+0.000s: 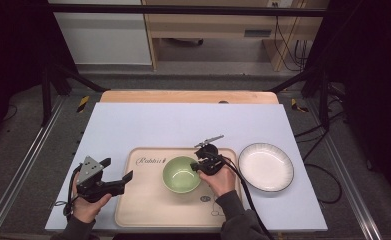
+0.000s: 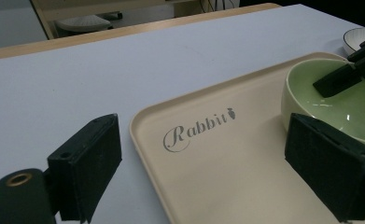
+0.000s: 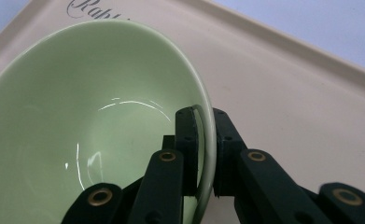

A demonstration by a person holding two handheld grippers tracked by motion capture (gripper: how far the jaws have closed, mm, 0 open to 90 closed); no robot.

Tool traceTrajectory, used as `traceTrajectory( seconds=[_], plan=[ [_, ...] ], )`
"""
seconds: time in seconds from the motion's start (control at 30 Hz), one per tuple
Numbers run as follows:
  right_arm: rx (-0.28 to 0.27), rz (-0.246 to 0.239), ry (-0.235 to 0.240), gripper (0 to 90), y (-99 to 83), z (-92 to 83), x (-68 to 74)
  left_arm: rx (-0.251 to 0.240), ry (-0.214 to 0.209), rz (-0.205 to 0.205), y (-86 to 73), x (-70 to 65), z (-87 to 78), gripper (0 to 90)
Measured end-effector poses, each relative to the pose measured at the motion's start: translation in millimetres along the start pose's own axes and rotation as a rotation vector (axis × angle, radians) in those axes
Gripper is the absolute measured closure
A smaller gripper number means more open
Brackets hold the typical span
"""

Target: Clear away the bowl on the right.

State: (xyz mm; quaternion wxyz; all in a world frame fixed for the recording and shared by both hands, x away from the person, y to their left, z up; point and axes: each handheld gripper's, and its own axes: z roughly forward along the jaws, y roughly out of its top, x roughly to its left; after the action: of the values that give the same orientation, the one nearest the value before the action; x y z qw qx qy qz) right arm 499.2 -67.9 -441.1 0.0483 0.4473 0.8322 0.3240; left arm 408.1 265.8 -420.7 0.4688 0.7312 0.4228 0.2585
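A pale green bowl (image 1: 180,173) sits on a beige tray (image 1: 148,200) printed "Rabbit". My right gripper (image 1: 199,166) is shut on the green bowl (image 3: 77,121) at its right rim, one jaw inside and one outside, as the right gripper view (image 3: 207,140) shows. My left gripper (image 1: 118,176) hovers open at the tray's left edge with nothing between its jaws. In the left gripper view the left gripper (image 2: 203,163) straddles the tray (image 2: 208,177), with the bowl (image 2: 339,102) ahead at right.
A white plate with a dark rim (image 1: 265,166) lies on the blue-grey mat (image 1: 183,122) right of the tray. The mat covers a wooden table (image 1: 188,96). Black frame posts stand at both sides.
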Motion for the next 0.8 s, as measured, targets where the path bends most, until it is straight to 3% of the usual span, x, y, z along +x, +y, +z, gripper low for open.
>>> traceTrajectory(
  seconds=[0.17, 0.37, 0.47, 0.5, 0.53, 0.63, 0.8],
  plan=[
    [0.003, 0.002, -0.006, 83.2, -0.5, 0.4, -0.8, 0.001, 0.000, 0.000, 0.0, 0.2, 0.0, 10.7],
    [-0.059, -0.008, -0.002, 78.5, -1.4, -11.3, -2.1, 0.000, 0.001, 0.000, 0.0, 0.4, 0.0, 10.7],
    [-0.109, -0.033, -0.006, 72.4, -1.7, -21.1, -2.5, 0.000, 0.001, -0.001, 0.0, 0.2, 0.1, 10.7],
    [-0.146, -0.048, 0.001, 66.6, -2.5, -27.6, -3.3, 0.000, 0.001, 0.000, -0.1, 0.2, 0.1, 10.7],
    [-0.146, -0.048, 0.001, 66.6, -2.5, -27.6, -3.3, 0.001, 0.001, -0.001, -0.1, 0.2, 0.1, 10.7],
    [-0.201, -0.068, -0.022, 55.8, -3.3, -35.6, -2.9, -0.001, 0.001, -0.004, -0.3, 0.0, 0.5, 10.6],
    [-0.271, -0.062, -0.036, 37.1, -7.1, -46.2, -3.3, 0.001, 0.002, -0.003, -0.6, 0.3, 0.5, 10.5]
  ],
)
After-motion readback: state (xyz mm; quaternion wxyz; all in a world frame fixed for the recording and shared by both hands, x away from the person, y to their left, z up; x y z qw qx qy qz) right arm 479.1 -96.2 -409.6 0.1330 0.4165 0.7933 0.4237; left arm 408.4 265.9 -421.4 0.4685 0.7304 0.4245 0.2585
